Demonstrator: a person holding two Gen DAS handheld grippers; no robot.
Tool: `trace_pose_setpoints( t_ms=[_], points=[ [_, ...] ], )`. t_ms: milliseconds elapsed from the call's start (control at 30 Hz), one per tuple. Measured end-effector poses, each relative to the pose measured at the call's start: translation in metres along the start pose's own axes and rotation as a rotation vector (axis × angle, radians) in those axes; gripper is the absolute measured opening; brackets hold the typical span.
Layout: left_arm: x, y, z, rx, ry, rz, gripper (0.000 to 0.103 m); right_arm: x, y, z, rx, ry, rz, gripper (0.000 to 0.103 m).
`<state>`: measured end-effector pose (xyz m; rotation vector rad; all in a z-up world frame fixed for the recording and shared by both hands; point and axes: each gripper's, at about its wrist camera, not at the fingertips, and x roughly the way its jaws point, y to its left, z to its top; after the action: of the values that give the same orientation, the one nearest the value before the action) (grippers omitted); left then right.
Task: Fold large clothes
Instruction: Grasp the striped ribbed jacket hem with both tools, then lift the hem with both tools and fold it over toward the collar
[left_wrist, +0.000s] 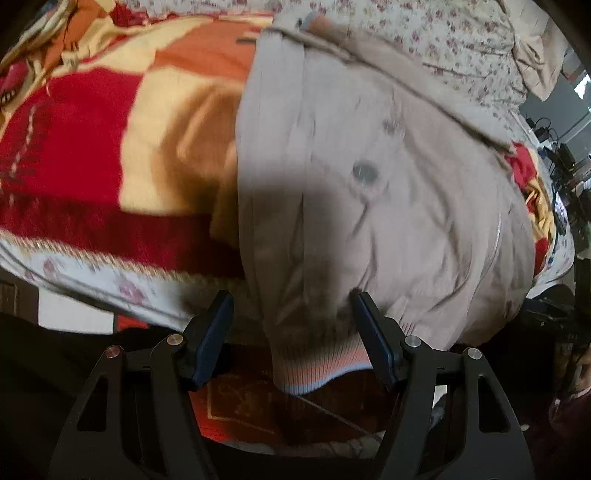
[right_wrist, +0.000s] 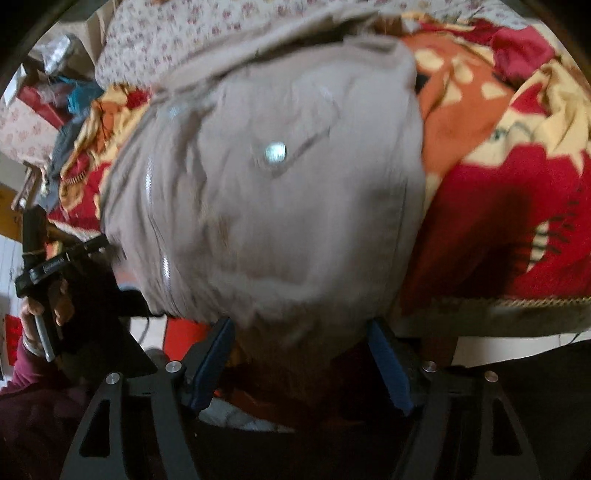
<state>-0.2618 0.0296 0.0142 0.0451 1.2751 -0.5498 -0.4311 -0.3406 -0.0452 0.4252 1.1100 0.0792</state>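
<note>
A beige jacket (left_wrist: 388, 177) lies on a red and orange blanket (left_wrist: 74, 147), its near hem hanging off the bed edge. Left gripper (left_wrist: 291, 306) and right gripper (right_wrist: 301, 332) both gape, straddling that hem. Soft, bulky, probably light; the ribbed hem (left_wrist: 317, 365), seen only from the left wrist, offers grip.

A red, orange and cream patterned blanket (left_wrist: 110, 147) covers the bed, lying over a floral sheet (left_wrist: 424, 40) (small pink blossoms on white). Beyond the bed's far edge in the right wrist view sits a cluttered heap (right_wrist: 62, 96), possibly clothes and boxes, too blurred to identify.
</note>
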Motion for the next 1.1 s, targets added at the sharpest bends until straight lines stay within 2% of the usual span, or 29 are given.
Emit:
trace_pose_setpoints(
  t_ms=[167, 233, 300, 733, 767, 800, 833, 867, 933, 967, 1033, 1100],
  points=[
    [0.013, -0.005, -0.011, 0.031, 0.077, -0.019, 0.068, 0.021, -0.002, 0.002, 0.022, 0.083, 0.054, 0.077],
    [0.019, -0.003, -0.013, 0.018, 0.109, -0.037, 0.068, 0.032, 0.001, 0.003, 0.015, 0.121, 0.034, 0.077],
    [0.022, -0.001, -0.016, 0.014, 0.109, -0.03, 0.068, 0.04, 0.001, 0.005, 0.014, 0.142, 0.032, 0.077],
    [0.04, -0.002, -0.015, -0.002, 0.139, -0.058, 0.071, 0.053, 0.003, 0.006, 0.061, 0.104, 0.06, 0.077],
    [0.043, -0.001, -0.013, -0.014, 0.145, -0.063, 0.071, 0.052, 0.002, 0.006, 0.062, 0.1, 0.063, 0.076],
    [0.044, 0.001, -0.013, -0.022, 0.148, -0.067, 0.071, 0.052, 0.003, 0.006, 0.065, 0.094, 0.063, 0.067],
    [0.045, 0.001, -0.013, -0.027, 0.152, -0.074, 0.067, 0.051, 0.004, 0.006, 0.069, 0.087, 0.062, 0.055],
    [0.045, 0.001, -0.014, -0.02, 0.155, -0.086, 0.05, 0.048, 0.005, 0.005, 0.068, 0.086, 0.054, 0.051],
    [0.041, -0.004, -0.017, 0.022, 0.155, -0.097, 0.035, 0.044, 0.011, 0.003, 0.055, 0.093, 0.059, 0.034],
    [0.035, -0.006, -0.019, 0.042, 0.141, -0.097, 0.024, 0.042, 0.016, 0.001, 0.047, 0.101, 0.072, 0.031],
    [0.025, -0.009, -0.018, 0.055, 0.129, -0.128, 0.014, 0.036, 0.022, -0.005, 0.035, 0.095, 0.1, 0.024],
    [0.012, -0.012, -0.019, 0.064, 0.114, -0.156, 0.012, 0.023, 0.027, -0.01, 0.023, 0.077, 0.142, 0.021]
  ],
)
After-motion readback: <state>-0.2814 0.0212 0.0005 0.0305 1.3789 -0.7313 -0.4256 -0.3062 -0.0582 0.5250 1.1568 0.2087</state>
